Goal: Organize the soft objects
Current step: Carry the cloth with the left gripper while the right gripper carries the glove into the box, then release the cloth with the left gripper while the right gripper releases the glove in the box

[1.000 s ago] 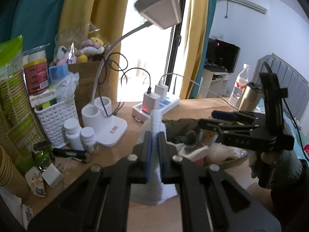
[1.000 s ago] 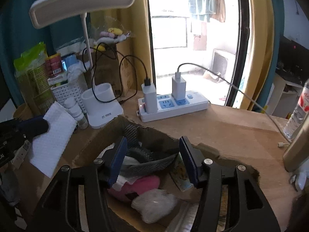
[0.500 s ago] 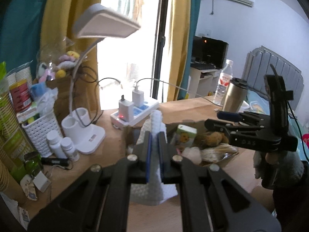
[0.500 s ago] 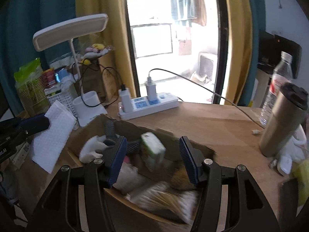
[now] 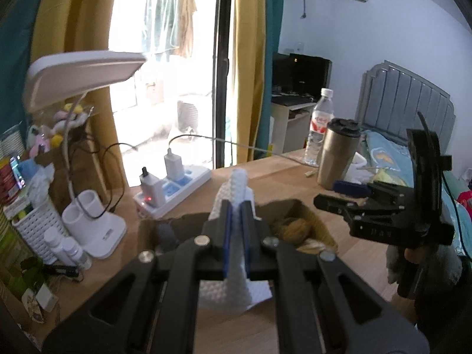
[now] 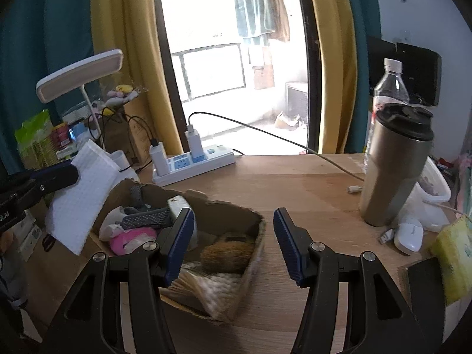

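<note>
My left gripper (image 5: pixel 235 221) is shut on a white textured cloth (image 5: pixel 233 253), which hangs down below the jaws; it also shows in the right wrist view (image 6: pixel 81 200) at the left, held beside the cardboard box (image 6: pixel 250 221). The box holds several soft things: a pink plush (image 6: pixel 129 240), a grey knit piece (image 6: pixel 147 219) and a brown furry item (image 6: pixel 227 255). My right gripper (image 6: pixel 233 242) is open and empty, hovering over the box's right end; it shows in the left wrist view (image 5: pixel 333 196) at the right.
A steel tumbler (image 6: pixel 395 168) and a water bottle (image 6: pixel 389 88) stand on the desk at the right. A power strip (image 6: pixel 194 163) with chargers lies behind the box. A desk lamp (image 5: pixel 88 177), a white basket (image 5: pixel 32 227) and pill bottles (image 5: pixel 67 249) are at the left.
Both grippers have swung to the right and pulled back; the tumbler and bottle came into view. The left gripper still holds the cloth. The right gripper stayed open.
</note>
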`<state>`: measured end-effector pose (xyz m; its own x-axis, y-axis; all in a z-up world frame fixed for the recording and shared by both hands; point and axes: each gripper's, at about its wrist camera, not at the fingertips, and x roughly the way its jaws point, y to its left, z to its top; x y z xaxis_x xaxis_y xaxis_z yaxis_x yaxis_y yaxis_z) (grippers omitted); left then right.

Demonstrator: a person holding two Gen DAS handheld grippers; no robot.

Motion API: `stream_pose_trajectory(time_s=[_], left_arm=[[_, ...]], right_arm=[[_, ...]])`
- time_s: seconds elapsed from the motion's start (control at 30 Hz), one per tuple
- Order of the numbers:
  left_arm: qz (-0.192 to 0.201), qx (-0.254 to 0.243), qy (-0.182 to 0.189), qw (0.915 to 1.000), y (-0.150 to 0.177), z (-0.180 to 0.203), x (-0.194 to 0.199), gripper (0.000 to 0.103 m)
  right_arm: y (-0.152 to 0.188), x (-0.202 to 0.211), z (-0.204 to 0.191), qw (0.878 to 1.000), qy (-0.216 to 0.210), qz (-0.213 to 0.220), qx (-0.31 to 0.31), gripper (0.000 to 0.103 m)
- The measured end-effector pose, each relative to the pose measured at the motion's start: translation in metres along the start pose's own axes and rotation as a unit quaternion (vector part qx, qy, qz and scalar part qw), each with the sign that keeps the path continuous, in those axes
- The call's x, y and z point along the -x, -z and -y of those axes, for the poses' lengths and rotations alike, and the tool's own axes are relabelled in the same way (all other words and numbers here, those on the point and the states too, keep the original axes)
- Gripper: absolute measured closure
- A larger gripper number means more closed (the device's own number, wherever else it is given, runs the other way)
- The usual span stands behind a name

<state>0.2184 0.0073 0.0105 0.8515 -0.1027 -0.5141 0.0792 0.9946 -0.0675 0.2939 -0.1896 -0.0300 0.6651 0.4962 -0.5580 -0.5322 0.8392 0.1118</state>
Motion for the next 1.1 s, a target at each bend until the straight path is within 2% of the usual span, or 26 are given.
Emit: stream_pose_trajectory(time_s=[0.23,0.43,0.7,1.03,1.1], left_arm=[[-0.008,-0.005,0.017,0.9998,-0.006,0.021,-0.026,0.097],[-0.041,0.009,0.034,0.9985,0.001,0.027,-0.062,0.097],[-0.084,0.001,0.047,0.9953,0.015,0.037,-0.099,0.097],[-0.153,-0.001,0.039,0.9874,0.036,0.037,-0.131,0.094],[-0.158,0.003,0.034,0.9869,0.037,0.036,-0.132,0.090]], right_arm=[[0.004,0.004,0.020,1.000,-0.002,0.005,-0.011,0.044],[0.008,0.001,0.026,1.000,-0.009,0.004,-0.015,0.044],[0.012,-0.006,0.030,1.000,-0.014,-0.001,-0.020,0.044],[0.013,-0.010,0.028,1.000,-0.012,-0.004,-0.020,0.044],[0.013,-0.010,0.026,1.000,-0.012,-0.005,-0.019,0.044]])
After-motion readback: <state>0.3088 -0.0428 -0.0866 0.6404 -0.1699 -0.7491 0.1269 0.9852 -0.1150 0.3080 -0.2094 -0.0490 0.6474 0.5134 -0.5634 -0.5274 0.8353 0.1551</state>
